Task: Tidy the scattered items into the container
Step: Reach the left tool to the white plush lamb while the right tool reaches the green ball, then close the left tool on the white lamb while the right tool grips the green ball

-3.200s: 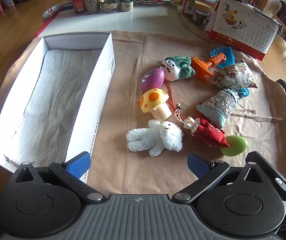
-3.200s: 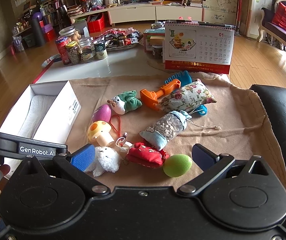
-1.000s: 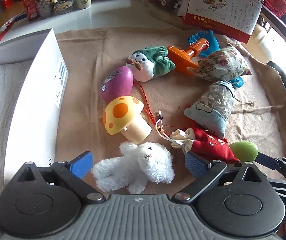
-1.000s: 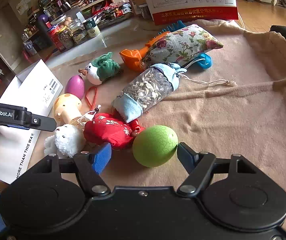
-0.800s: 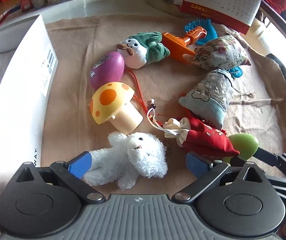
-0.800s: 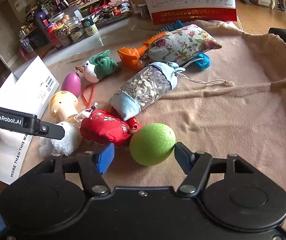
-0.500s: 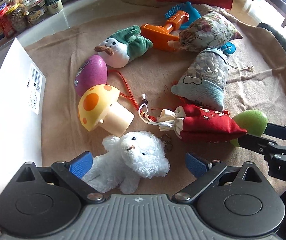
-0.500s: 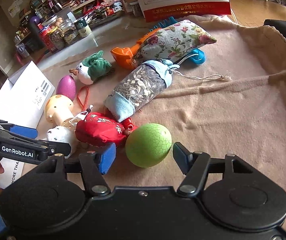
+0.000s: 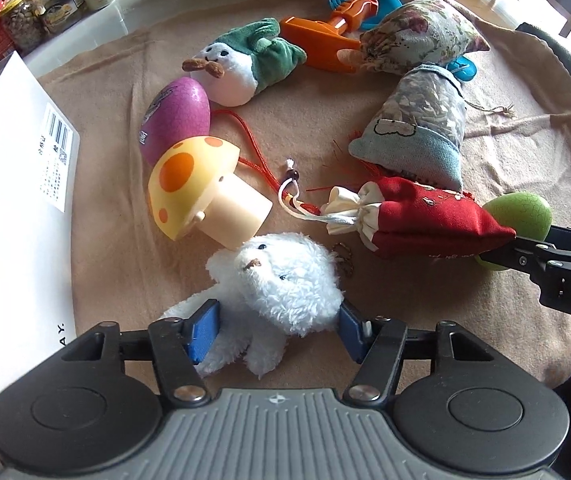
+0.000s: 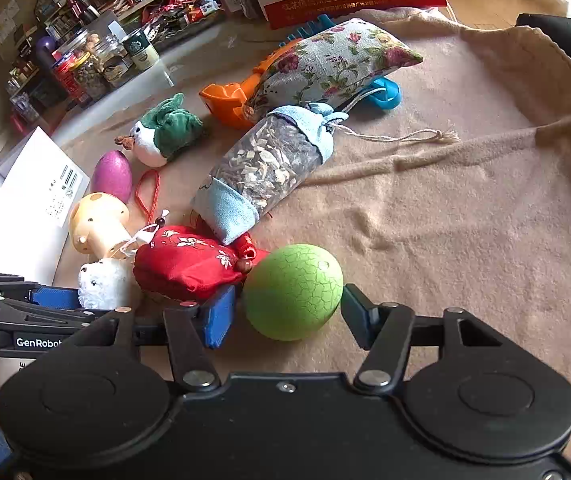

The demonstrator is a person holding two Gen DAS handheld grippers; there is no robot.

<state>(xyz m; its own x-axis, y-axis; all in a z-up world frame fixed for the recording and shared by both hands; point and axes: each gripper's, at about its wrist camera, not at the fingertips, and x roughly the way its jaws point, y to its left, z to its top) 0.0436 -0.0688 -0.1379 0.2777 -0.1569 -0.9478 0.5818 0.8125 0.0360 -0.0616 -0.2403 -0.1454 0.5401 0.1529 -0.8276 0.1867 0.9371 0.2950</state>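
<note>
In the left wrist view, one white box (image 9: 13, 208) is filling the left edge, its barcode wall facing the toys. Beside it, at lower centre, the left tongs (image 9: 277, 328) have just been closing, and their blue pads are now pressing into both flanks of the one white plush lamb (image 9: 281, 284), about half open around it. Above the lamb, one mushroom toy (image 9: 201, 192) is lying tilted, touching one purple egg (image 9: 177, 116). A second plush, a green-and-white bird (image 9: 245, 68), is sitting further up. Three pouches are lying toward the right: red (image 9: 425, 220), pale blue (image 9: 417, 136) and floral (image 9: 417, 40). The floral one is overlapping an orange toy tool (image 9: 317, 36).

In the right wrist view, the right tongs (image 10: 285, 308) have also just been closing, with the second egg, a green egg (image 10: 293, 292), between the pads. The right pad is touching it. I cannot tell whether the left pad is pressing yet. The red pouch is crowding the egg's left side. To the right, the tan cloth (image 10: 465, 240) on the counter is lying bare, with only folds, up to its edge by a black chair (image 10: 565, 36).
</note>
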